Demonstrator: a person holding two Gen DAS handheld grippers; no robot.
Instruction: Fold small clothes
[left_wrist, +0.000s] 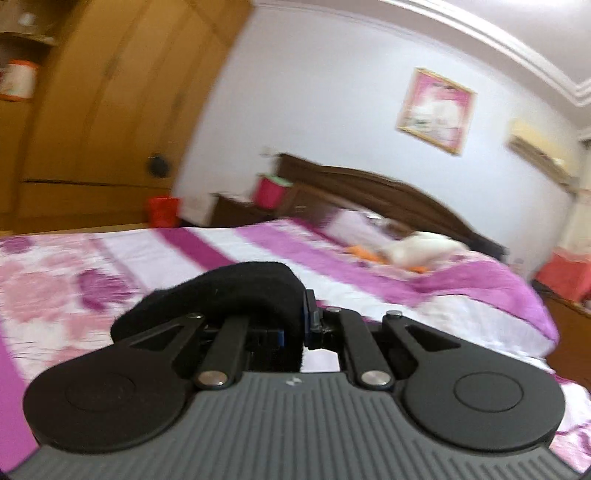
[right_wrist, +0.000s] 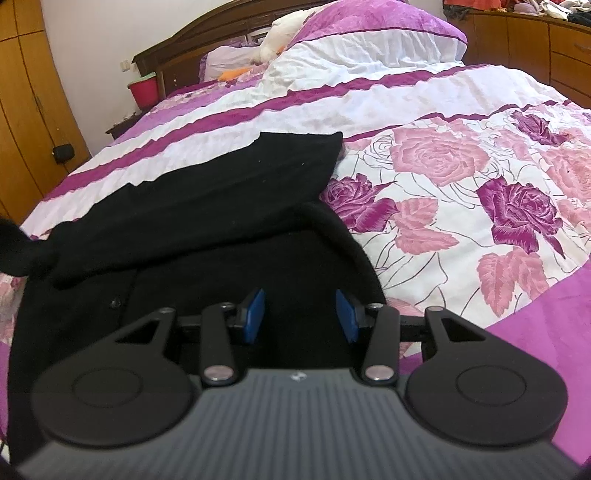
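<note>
The bed (right_wrist: 461, 122), under a floral pink and purple cover, fills both views, and the black garment (right_wrist: 229, 206) lies spread on its near end, at about nine to twelve o'clock from the right gripper (right_wrist: 300, 314). A sleeve or side panel stretches toward eleven o'clock, and a thick folded edge curves past at one o'clock.

The step in hand looks like a first fold: the left gripper (left_wrist: 295, 325) has its jaws pressed together on a rolled edge of the black cloth, held up off the cover (its view is motion-blurred). The right gripper hangs just over the garment with its blue pads (right_wrist: 255, 314) spread and nothing between them.

The next move probably calls for carrying the pinched edge across the body of the garment and laying it flat, while the right gripper pins or takes a matching corner.

Around: a white plush toy (right_wrist: 284, 29) near the pillow at twelve o'clock, a red bucket (right_wrist: 144, 90) beside the headboard, wooden wardrobes (left_wrist: 92, 96) beyond. None stands in the way; the bunched cloth at nine o'clock could snag.
</note>
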